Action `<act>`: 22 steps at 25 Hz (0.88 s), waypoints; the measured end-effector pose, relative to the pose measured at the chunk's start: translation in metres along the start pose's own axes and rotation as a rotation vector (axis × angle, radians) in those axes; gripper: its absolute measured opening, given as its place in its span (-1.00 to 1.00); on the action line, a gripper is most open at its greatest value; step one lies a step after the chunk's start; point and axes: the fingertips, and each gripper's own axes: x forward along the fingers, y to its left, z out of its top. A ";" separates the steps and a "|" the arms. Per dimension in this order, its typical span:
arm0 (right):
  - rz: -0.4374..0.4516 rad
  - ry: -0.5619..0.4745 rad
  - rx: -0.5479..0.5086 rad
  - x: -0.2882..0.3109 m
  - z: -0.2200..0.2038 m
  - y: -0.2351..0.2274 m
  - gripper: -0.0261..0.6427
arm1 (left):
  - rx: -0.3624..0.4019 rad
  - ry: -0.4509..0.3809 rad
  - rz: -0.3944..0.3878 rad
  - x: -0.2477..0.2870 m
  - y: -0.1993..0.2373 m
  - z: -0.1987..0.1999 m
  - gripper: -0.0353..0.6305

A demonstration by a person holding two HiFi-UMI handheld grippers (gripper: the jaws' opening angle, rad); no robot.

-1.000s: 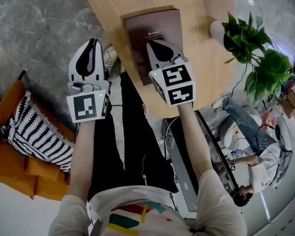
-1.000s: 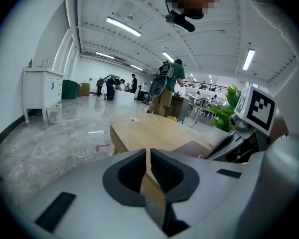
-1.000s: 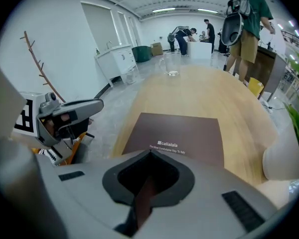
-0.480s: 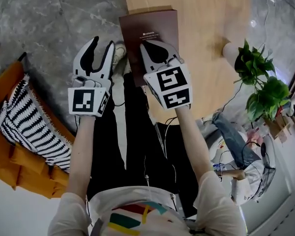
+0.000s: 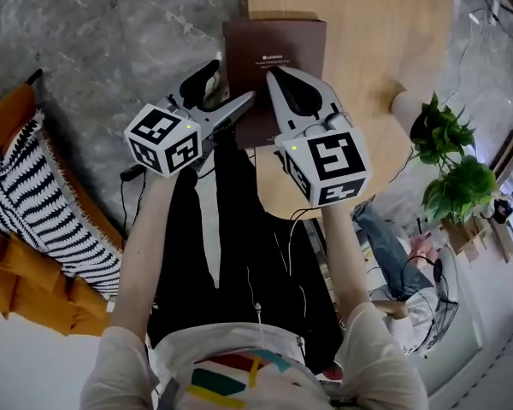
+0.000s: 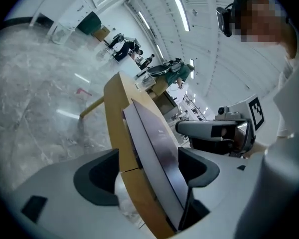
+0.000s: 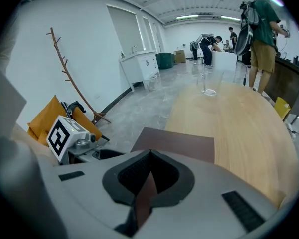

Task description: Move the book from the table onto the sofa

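The brown book (image 5: 274, 45) lies on the wooden table (image 5: 368, 32), its left side sticking out past the table's edge. My right gripper (image 5: 274, 73) is shut, its tips resting on the cover; the right gripper view shows the book (image 7: 177, 143) just beyond my right gripper (image 7: 149, 153). My left gripper (image 5: 231, 82) is rolled on its side, and its jaws have just been opening. In the left gripper view my left gripper (image 6: 149, 168) straddles the table's edge (image 6: 114, 98) and the book (image 6: 154, 138), with neither pad pressing on them.
The orange sofa (image 5: 13, 126) with a striped cushion (image 5: 34, 212) stands at the left across grey floor. A potted plant (image 5: 449, 161) stands by the table's right side. A glass (image 7: 208, 83) stands on the table's far end. A person (image 5: 410, 263) sits at lower right.
The left gripper has opened, rolled onto its side and moved right to the book's overhanging edge. The right gripper, still shut on top of the book, has slid it leftward past the table's edge.
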 end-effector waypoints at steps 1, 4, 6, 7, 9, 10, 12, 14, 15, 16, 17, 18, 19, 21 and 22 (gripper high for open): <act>-0.001 -0.010 0.004 -0.003 0.002 -0.002 -0.88 | -0.012 0.008 -0.022 0.003 -0.002 -0.002 0.22; -0.009 -0.026 0.007 -0.008 0.003 -0.008 -0.88 | -0.072 0.014 -0.074 0.009 -0.004 -0.007 0.20; -0.010 -0.033 0.018 -0.010 0.003 -0.010 -0.88 | -0.125 0.015 -0.097 0.013 -0.003 -0.011 0.05; -0.009 -0.038 0.029 -0.011 0.003 -0.010 -0.88 | -0.147 0.012 -0.110 0.014 -0.004 -0.012 -0.03; -0.009 -0.047 0.049 -0.012 0.003 -0.010 -0.88 | -0.174 0.007 -0.134 0.014 -0.006 -0.012 -0.18; -0.009 -0.051 0.055 -0.013 0.003 -0.010 -0.88 | -0.185 0.006 -0.139 0.014 -0.007 -0.012 -0.21; -0.011 -0.053 0.059 -0.014 0.002 -0.010 -0.88 | -0.204 0.001 -0.145 0.013 -0.009 -0.012 -0.24; -0.010 -0.054 0.063 -0.016 0.002 -0.008 -0.88 | -0.214 -0.011 -0.147 0.010 -0.012 -0.010 -0.27; -0.009 -0.054 0.064 -0.017 0.002 -0.007 -0.88 | -0.211 -0.020 -0.147 0.007 -0.014 -0.007 -0.29; -0.010 -0.056 0.063 -0.018 0.004 -0.006 -0.88 | -0.203 -0.031 -0.146 0.004 -0.016 -0.003 -0.30; -0.012 -0.058 0.061 -0.020 0.006 -0.005 -0.88 | -0.191 -0.043 -0.145 0.001 -0.019 0.002 -0.31; -0.015 -0.061 0.059 -0.021 0.009 -0.003 -0.88 | -0.176 -0.055 -0.142 -0.003 -0.023 0.009 -0.33; -0.017 -0.065 0.059 -0.024 0.014 -0.002 -0.88 | -0.161 -0.065 -0.138 -0.007 -0.028 0.016 -0.34; -0.021 -0.080 0.062 -0.032 0.027 0.001 -0.88 | -0.127 -0.084 -0.125 -0.016 -0.039 0.032 -0.38; -0.023 -0.089 0.063 -0.037 0.035 0.002 -0.88 | -0.110 -0.093 -0.118 -0.021 -0.044 0.041 -0.39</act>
